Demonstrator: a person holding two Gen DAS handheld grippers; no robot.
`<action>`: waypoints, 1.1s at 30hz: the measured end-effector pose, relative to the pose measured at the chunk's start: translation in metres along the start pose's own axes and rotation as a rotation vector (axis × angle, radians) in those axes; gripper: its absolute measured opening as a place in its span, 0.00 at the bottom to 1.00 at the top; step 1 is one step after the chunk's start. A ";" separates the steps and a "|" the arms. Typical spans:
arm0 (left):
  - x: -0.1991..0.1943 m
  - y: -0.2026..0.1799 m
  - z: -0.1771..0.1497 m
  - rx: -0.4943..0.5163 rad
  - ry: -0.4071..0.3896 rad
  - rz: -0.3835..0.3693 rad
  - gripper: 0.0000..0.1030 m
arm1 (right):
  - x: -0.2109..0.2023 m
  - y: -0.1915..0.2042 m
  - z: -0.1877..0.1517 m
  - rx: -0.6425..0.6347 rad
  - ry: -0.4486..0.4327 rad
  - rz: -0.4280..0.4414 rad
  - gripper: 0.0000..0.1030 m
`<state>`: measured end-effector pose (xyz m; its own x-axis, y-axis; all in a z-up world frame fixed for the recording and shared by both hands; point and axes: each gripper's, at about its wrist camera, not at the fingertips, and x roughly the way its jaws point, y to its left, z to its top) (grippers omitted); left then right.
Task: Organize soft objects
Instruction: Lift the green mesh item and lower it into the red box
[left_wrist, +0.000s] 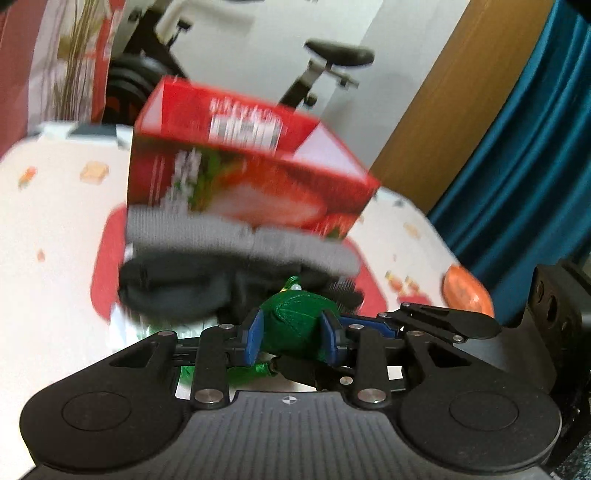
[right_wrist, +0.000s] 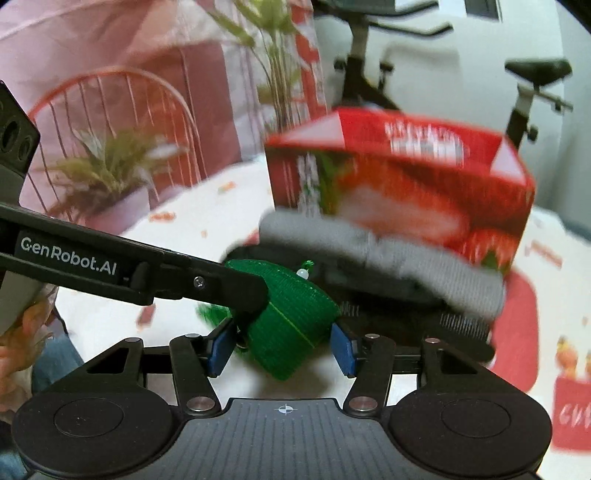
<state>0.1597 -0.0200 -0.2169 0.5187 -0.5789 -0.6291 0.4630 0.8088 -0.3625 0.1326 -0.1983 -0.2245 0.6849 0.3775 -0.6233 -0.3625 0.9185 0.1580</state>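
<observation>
Gripping a green knitted pouch (left_wrist: 295, 325), left tongs (left_wrist: 291, 334) pinch it.

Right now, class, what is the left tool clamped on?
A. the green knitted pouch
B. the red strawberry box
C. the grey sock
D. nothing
A: the left tool has its blue pads pressed on both sides of the green knitted pouch; the right tool brackets it with visible gaps.

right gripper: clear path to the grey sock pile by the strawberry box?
Probably not yet. The right gripper has the green knitted pouch between its fingers, and the left gripper holds that pouch too. The grey socks lie just beyond, with nothing else between.
</observation>
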 end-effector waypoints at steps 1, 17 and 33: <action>-0.005 -0.002 0.005 0.006 -0.018 -0.001 0.34 | -0.004 0.000 0.007 -0.006 -0.015 0.003 0.50; -0.039 -0.026 0.130 0.057 -0.301 -0.010 0.34 | -0.027 -0.013 0.160 -0.234 -0.248 -0.047 0.50; 0.024 0.018 0.212 0.064 -0.339 -0.006 0.34 | 0.065 -0.060 0.239 -0.317 -0.273 -0.144 0.50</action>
<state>0.3330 -0.0416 -0.0927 0.7205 -0.5936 -0.3585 0.5054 0.8034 -0.3147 0.3497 -0.2007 -0.0910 0.8693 0.3043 -0.3894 -0.3974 0.8989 -0.1847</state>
